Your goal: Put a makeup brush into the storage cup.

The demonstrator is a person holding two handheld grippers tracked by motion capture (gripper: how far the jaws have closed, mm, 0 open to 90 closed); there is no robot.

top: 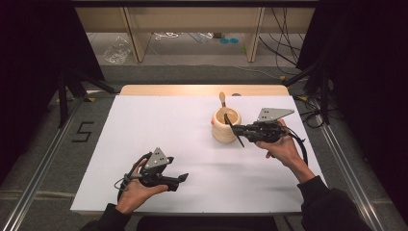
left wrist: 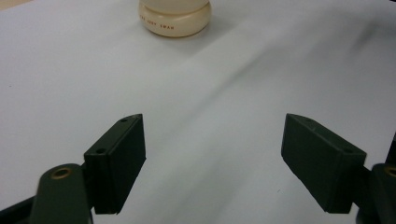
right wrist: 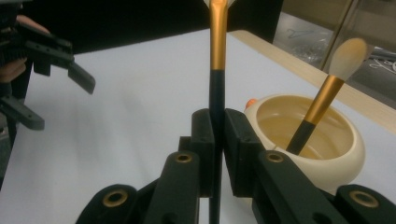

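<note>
1. The white tabletop (top: pixel 159 130) carries everything I am working with; in my left gripper view its far edge is cut off.
2. My left gripper (top: pixel 184 178) hovers low over the near left part of the tabletop, released, its two black pads wide apart with nothing between them. In my right gripper view it sits at the left edge, partly cut off.
3. My right gripper (right wrist: pixel 218 140) is clenched on the dark handle of a makeup brush with a gold ferrule (right wrist: pixel 217 42). The handle stands upright between the pads. Its bristle tip runs out of the top of that view, and its lower end is hidden behind the jaws. In the high view the brush is a thin dark line just beside the bowl, hard to make out.
4. The cream round ceramic bowl (top: pixel 222 132) stands right of centre on the tabletop, just beside my right gripper. In my left gripper view its base shows small red lettering too small to read.
5. Inside the bowl leans a second makeup brush with pale bristles (right wrist: pixel 348 53), handle down, bristles up past the rim.
</note>
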